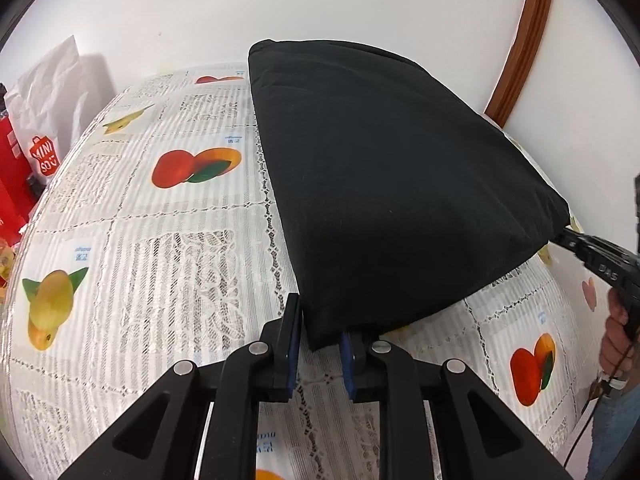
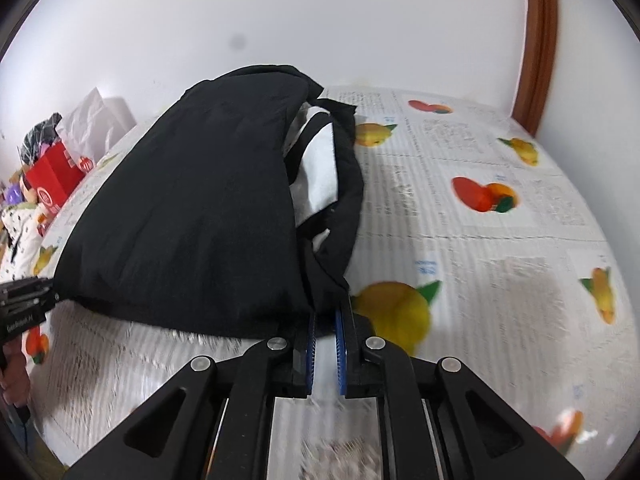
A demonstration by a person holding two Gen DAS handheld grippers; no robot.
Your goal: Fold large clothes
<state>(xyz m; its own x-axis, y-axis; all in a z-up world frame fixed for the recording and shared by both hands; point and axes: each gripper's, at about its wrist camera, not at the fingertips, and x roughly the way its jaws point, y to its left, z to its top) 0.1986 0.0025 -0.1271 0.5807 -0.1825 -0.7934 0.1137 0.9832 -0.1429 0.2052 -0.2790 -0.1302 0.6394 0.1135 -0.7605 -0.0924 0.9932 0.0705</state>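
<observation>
A large black garment (image 1: 384, 184) is held up off the table, stretched between both grippers. My left gripper (image 1: 320, 336) is shut on its near left corner. In the right wrist view the garment (image 2: 192, 216) hangs in folds with a white inner part (image 2: 316, 168) showing. My right gripper (image 2: 325, 320) is shut on its near right corner. The right gripper also shows in the left wrist view (image 1: 568, 236) at the cloth's far right corner, and the left gripper shows in the right wrist view (image 2: 44, 292) at the cloth's left corner.
The table (image 1: 160, 240) has a white lace cloth with fruit prints. A white Miniso bag (image 1: 44, 96) and red boxes (image 2: 52, 184) stand at its left end. A white wall and a brown wooden frame (image 1: 524, 36) lie behind.
</observation>
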